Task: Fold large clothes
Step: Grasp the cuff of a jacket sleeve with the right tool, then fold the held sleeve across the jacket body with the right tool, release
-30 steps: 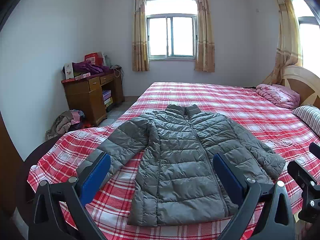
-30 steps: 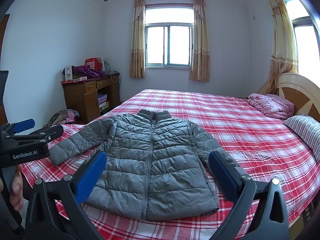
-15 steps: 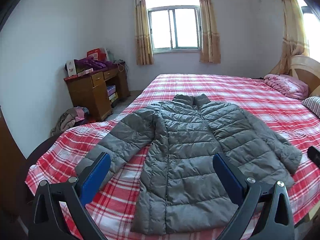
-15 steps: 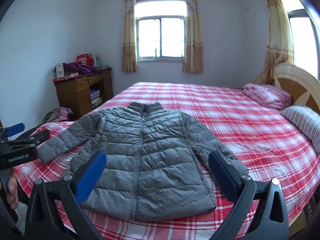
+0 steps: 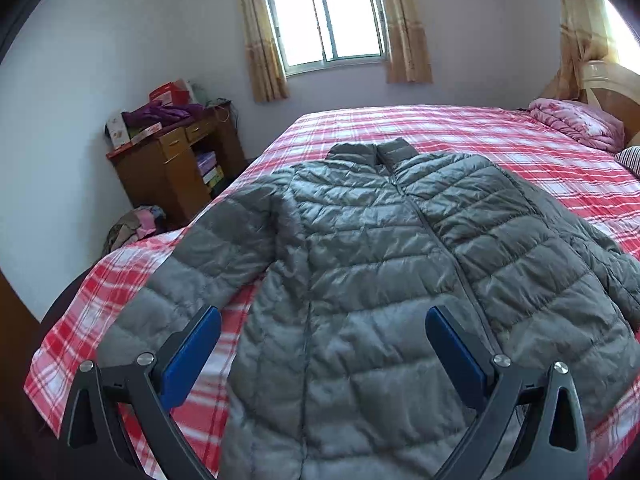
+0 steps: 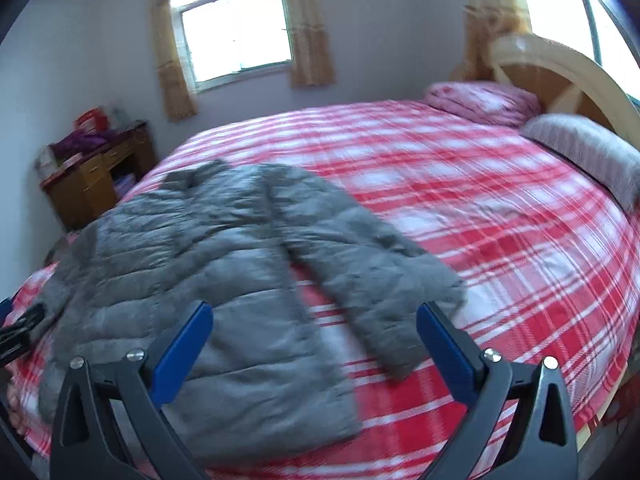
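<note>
A grey quilted puffer jacket (image 5: 384, 264) lies flat and zipped on the red plaid bed (image 5: 480, 136), collar toward the window, both sleeves spread out. My left gripper (image 5: 322, 320) is open and empty, hovering over the jacket's lower left body, with the left sleeve (image 5: 192, 268) beside its left finger. In the right wrist view, which is blurred, the jacket (image 6: 192, 264) lies to the left. My right gripper (image 6: 314, 316) is open and empty above the gap between the body and the right sleeve (image 6: 372, 280). The left gripper's tip (image 6: 20, 328) shows at the left edge.
A wooden desk (image 5: 172, 168) piled with boxes and clothes stands by the left wall, with a heap of clothes (image 5: 136, 224) on the floor. A folded pink quilt (image 6: 480, 100), a striped pillow (image 6: 584, 152) and the wooden headboard (image 6: 560, 76) are at the right.
Both grippers have moved forward and lower toward the jacket. The right gripper has swung to the right, so the jacket now sits left in its view. Both stay open.
</note>
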